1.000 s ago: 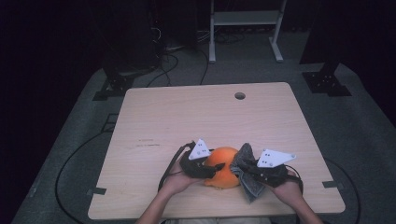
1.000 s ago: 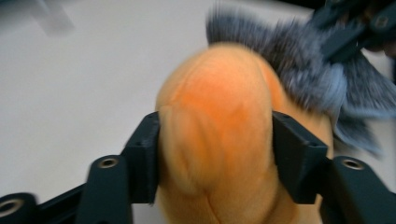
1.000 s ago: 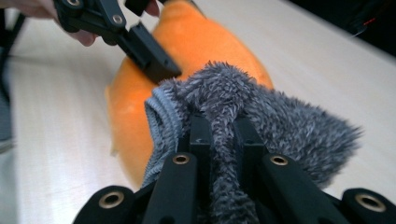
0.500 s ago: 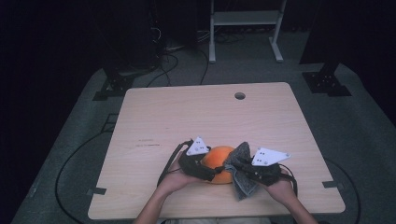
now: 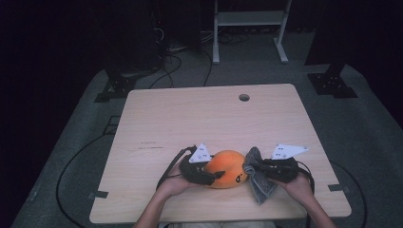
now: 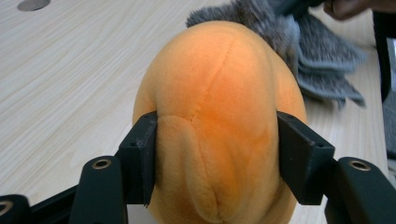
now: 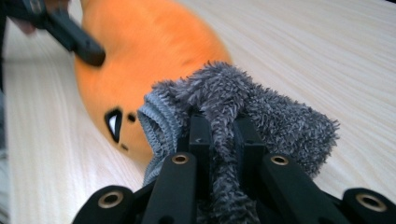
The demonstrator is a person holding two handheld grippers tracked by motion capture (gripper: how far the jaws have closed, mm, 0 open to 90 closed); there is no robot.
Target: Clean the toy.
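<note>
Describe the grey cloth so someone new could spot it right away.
On the wooden table, look at the near edge, where an orange plush toy lies. Touching its right side is the cloth, pinched in the right hand-held gripper: fuzzy, dark grey and crumpled.

You are working at a pale wooden table with a round cable hole near its far edge, standing on grey carpet. Beyond it the room falls into darkness, where you can make out a white metal frame on two legs, black stand bases at either far corner, and black cables snaking over the floor.
</note>
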